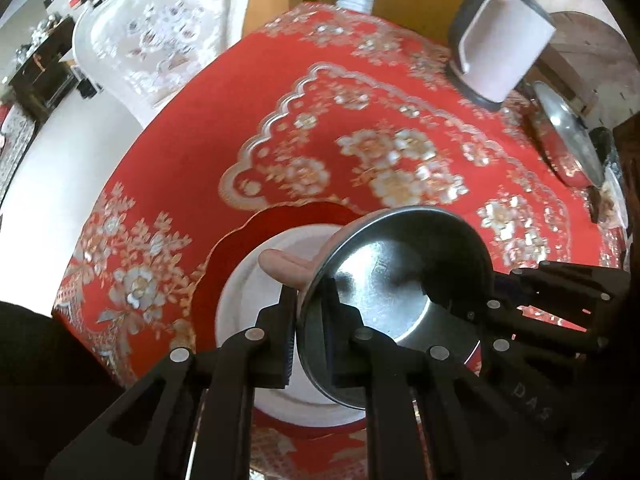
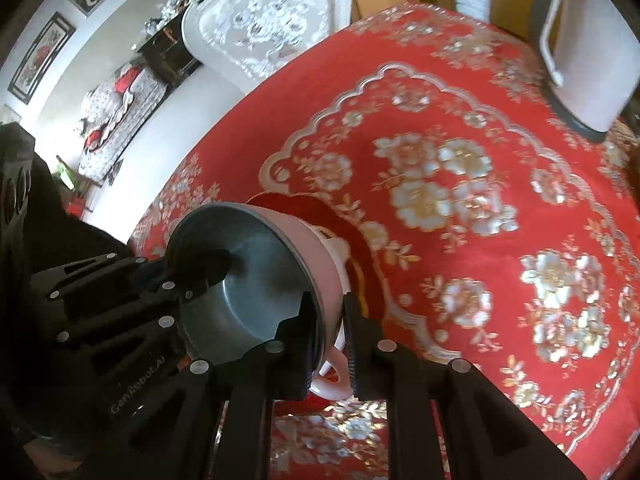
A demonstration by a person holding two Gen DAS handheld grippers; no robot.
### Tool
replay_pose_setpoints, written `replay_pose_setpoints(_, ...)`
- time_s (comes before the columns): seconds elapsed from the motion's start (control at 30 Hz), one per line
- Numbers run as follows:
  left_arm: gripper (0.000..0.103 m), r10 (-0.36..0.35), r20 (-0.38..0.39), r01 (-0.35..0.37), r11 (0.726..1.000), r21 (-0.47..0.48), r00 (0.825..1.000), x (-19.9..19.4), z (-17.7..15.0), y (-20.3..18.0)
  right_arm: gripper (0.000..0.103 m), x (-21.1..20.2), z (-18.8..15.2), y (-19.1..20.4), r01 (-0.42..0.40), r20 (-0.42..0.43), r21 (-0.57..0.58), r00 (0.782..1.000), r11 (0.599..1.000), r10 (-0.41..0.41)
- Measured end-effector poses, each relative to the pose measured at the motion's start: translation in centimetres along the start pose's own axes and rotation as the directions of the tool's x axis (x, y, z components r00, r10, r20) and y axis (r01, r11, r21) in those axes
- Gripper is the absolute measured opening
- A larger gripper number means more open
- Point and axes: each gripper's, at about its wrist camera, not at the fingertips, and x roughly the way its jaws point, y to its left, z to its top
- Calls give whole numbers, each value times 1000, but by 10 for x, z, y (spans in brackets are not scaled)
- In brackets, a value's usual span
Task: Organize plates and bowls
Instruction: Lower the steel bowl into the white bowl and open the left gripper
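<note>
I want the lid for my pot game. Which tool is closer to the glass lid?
Right. The right tool clamps the pot rim on the side facing the glass lid; the left tool clamps the opposite rim, farther away.

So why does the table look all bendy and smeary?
Left wrist view: the fisheye lens curves the red flowered tablecloth, motion blur smears its flowers, and glare streaks the shiny metal pot. Right wrist view: the cloth bends likewise, and the white chair looks soft.

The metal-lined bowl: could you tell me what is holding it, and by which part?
Both grippers hold the bowl by its rim: the left gripper on one side, the right gripper on the opposite side.
</note>
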Motion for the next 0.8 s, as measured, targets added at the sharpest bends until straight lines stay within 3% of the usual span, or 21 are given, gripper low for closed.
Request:
replay_pose_setpoints(0.37,11,56,-61,-56,998,-3,997,28,-14,20,18,38,-2,12,-40,-79,16,996,999,41)
replay_pose_setpoints(0.63,13,68,-37,-68,998,-6,997,27,-14,22,28,22,-4,10,-51,-24,31,998,998,52)
replay_pose_setpoints(0.8,30,112,2,-112,994,1,994,17,-15,19,36,5,-10,8,-39,19,28,999,999,39)
